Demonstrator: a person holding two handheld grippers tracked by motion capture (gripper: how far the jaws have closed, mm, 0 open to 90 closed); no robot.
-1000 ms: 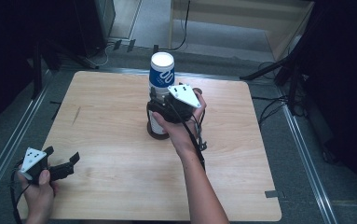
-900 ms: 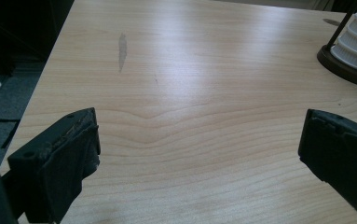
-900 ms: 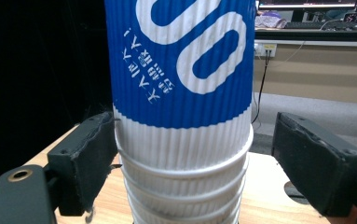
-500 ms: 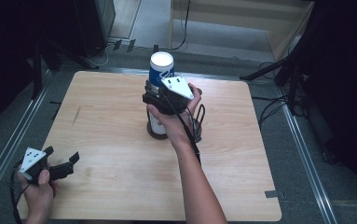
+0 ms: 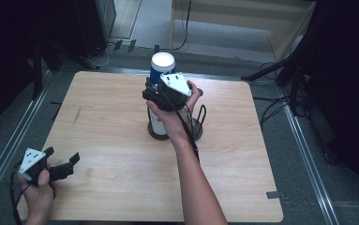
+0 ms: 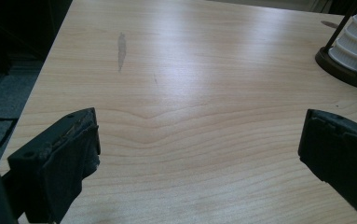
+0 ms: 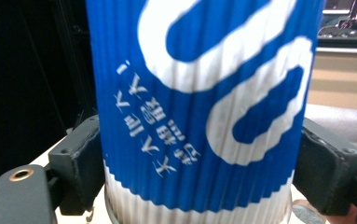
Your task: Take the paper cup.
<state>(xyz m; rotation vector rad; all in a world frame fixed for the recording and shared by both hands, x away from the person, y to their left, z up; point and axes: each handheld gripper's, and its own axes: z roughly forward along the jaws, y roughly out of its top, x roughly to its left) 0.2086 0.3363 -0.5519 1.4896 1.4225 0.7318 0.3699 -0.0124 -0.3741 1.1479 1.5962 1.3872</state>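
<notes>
The right gripper (image 7: 199, 163) has just been closing its fingers (image 7: 80, 158) on the blue and white paper cup (image 7: 199, 93), and each now lies against a side of its ribbed wall. That cup (image 5: 162, 65) is the top one of a stack of cups (image 5: 156, 119) standing in a dark wire holder (image 5: 197, 125) near the middle of the wooden counter (image 5: 261, 154). In the high view the hand and gripper body cover the contact and most of the stack. The right gripper view cuts off the cup's rim and base. The left gripper (image 5: 63, 167) rests low at the counter's near left corner, well apart from the stack, its fingers (image 6: 69, 158) spread wide with nothing between them. The left gripper view catches just an edge of the holder's base (image 6: 348, 74).
</notes>
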